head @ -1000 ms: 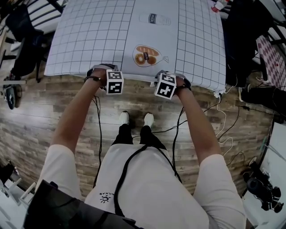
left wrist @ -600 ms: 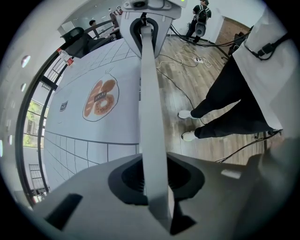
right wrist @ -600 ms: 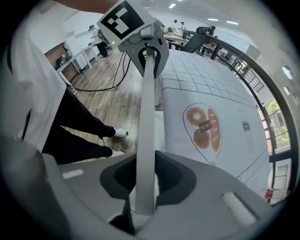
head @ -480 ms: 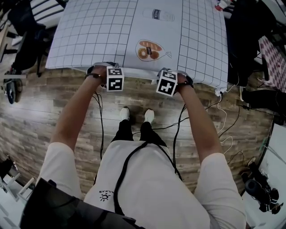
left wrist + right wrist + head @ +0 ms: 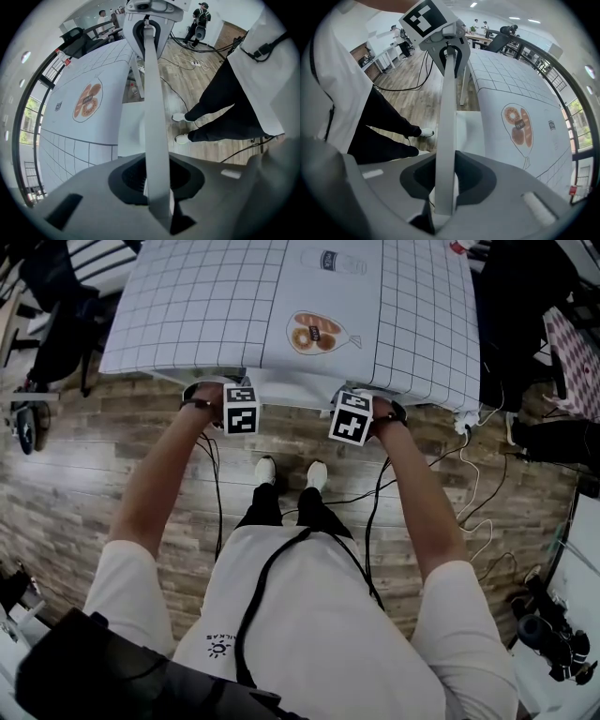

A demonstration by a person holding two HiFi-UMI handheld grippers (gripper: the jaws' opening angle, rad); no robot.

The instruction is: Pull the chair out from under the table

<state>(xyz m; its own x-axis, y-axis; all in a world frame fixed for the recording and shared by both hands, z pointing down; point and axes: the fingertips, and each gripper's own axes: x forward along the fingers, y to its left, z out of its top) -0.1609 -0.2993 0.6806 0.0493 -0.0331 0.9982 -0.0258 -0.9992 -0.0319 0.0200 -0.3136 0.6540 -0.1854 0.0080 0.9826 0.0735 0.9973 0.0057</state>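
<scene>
Where the near edge of a table [image 5: 187, 306] meets a wood plank floor [image 5: 103, 465], a person stands with both arms stretched forward, a hand-held gripper in each hand. The table is covered by a white cloth with a grid pattern and a printed picture of bread [image 5: 312, 332]. The chair [image 5: 286, 388] is tucked almost wholly under the table. From above, only the thin white top rail of its back shows, just at the cloth's edge, between the two hands. The left gripper [image 5: 232, 399] is clamped on the rail's left part. In the left gripper view its jaws [image 5: 157, 180] are pressed against both faces of the white rail [image 5: 152, 93]. The right gripper [image 5: 349, 411] pinches the rail's right part the same way, and its own view shows the jaws [image 5: 444, 180] squeezed onto the rail [image 5: 447, 103]. The grippers are apart along the rail, facing each other. The rail looks stiff, smooth and narrow, so it should not bend, but a hard tug might make the jaws slide. The chair seems fairly light, though its legs may drag on the planks. This spaced hold on the top rail looks like the sensible place to pull from, and an even pull on both sides should keep the chair from twisting or catching the hanging cloth.
</scene>
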